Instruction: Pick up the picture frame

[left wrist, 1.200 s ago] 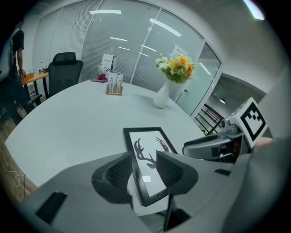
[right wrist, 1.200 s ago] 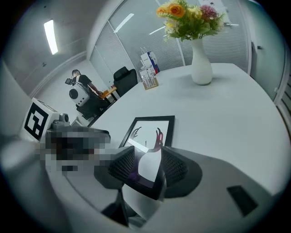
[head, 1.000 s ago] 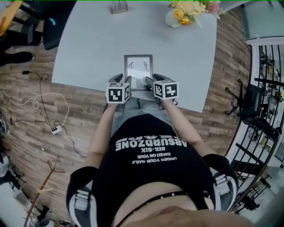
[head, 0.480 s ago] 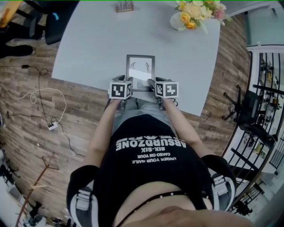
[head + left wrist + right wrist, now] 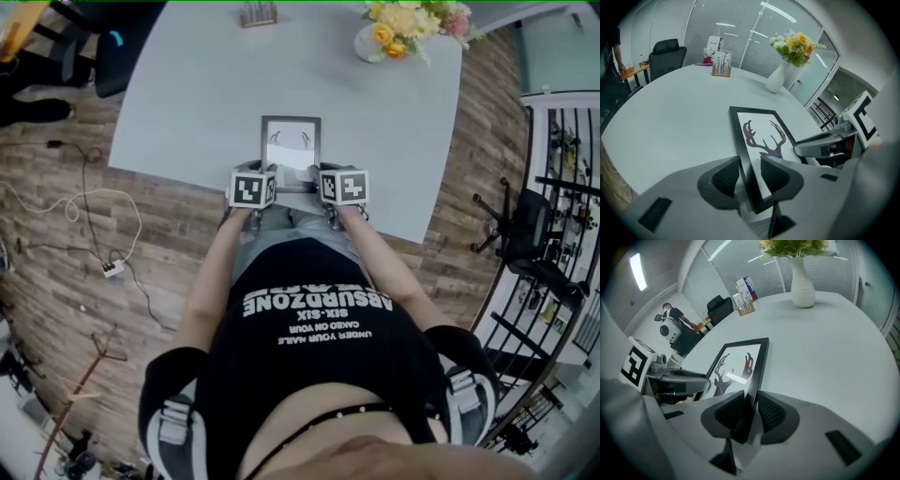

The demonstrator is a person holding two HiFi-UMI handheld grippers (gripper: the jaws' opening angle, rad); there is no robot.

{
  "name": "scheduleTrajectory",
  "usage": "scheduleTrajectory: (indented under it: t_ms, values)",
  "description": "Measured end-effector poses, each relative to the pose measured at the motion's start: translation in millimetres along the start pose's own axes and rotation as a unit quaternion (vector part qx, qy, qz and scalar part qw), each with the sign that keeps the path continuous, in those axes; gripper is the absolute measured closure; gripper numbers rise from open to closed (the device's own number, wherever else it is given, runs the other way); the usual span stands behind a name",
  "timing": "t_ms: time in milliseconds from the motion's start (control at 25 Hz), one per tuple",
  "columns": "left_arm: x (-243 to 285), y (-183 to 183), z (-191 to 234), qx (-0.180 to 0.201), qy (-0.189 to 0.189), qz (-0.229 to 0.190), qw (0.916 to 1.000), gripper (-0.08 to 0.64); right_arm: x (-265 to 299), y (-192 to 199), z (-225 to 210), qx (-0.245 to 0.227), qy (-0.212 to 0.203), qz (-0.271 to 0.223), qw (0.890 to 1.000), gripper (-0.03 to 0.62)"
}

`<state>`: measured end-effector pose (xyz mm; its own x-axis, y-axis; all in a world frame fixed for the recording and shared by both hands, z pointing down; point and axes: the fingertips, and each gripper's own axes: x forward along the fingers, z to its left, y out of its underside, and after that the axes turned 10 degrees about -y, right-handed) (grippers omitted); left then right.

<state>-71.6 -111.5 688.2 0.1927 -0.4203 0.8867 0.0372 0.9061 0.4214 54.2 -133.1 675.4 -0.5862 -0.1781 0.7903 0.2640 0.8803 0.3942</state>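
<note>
- The left gripper has its fingers apart. They straddle the near left corner of the picture frame. The outer pad sits just beside the black rail, and the inner one is over the glass with a sliver of gap.
- The right gripper is closing its fingers on the frame's other near corner. Both pads look to be against the rail.
- The frame is black-rimmed with an antler print. It sits in the centre of the head view, at the near edge of the surface, just above both marker cubes.
- Farther back on the surface, a white vase of flowers stands at the upper right of the head view. A small wooden holder stands at top centre.
- A black office chair stands off the surface at upper left.
</note>
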Motion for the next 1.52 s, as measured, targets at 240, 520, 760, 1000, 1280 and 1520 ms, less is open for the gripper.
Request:
scheduleTrajectory:
  t_ms: [240,520,760,1000,1280,1520]
  values:
    - [0,-2,5,-0.020,0.003,0.005,0.9998,0.428,1,0,1,-0.006,0.018,-0.001,1.000,0.492]
    - [-1,2,2,-0.033,0.005,0.009,0.9994,0.446,-4,2,-1,0.001,0.019,-0.004,1.000,0.499]
    - [-4,0,-3,-0.026,0.006,0.006,0.9996,0.448,-9,1,-3,0.009,0.018,-0.008,1.000,0.499]
    - [-12,-11,-5,-0.022,0.003,-0.013,0.9997,0.446,-16,-8,-1,0.006,0.015,-0.024,1.000,0.500]
    - [-28,-21,-5,-0.023,0.001,-0.042,0.9989,0.448,-29,-20,9,-0.010,0.016,-0.049,0.999,0.502]
    - [-44,-31,-4,-0.027,-0.003,-0.068,0.9973,0.446,-42,-33,21,-0.040,0.020,-0.071,0.996,0.502]
